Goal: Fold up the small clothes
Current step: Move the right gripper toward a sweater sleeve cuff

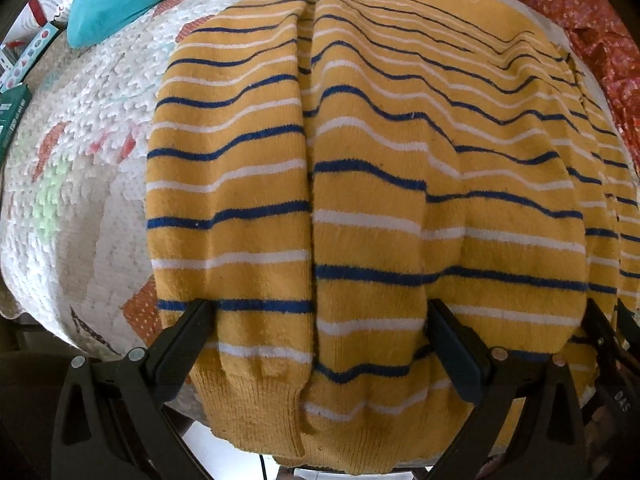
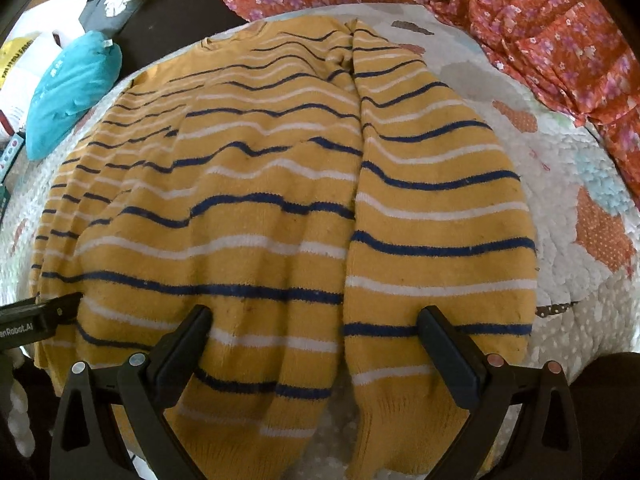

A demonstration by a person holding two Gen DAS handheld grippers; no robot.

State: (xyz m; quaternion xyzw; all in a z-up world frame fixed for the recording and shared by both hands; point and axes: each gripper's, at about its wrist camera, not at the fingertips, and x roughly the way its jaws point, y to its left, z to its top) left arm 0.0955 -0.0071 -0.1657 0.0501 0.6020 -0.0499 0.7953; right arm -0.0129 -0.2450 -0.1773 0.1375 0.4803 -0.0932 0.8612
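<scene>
Yellow sweater [image 1: 360,184] w/ blue + white stripes lies spread on a white textured quilt [image 1: 100,184], both sleeves folded in over the body, cuffs at the near hem. Left tongs [image 1: 320,320] spread wide, fingers resting on the knit near the hem over the left sleeve, nothing pinched. Right tongs [image 2: 316,328] likewise wide apart, fingers on the fabric across the right sleeve + body. Teal bag [image 2: 72,92] sits off the sweater's far-left side; orange floral cloth [image 2: 540,32] bunched beyond the quilt.
</scene>
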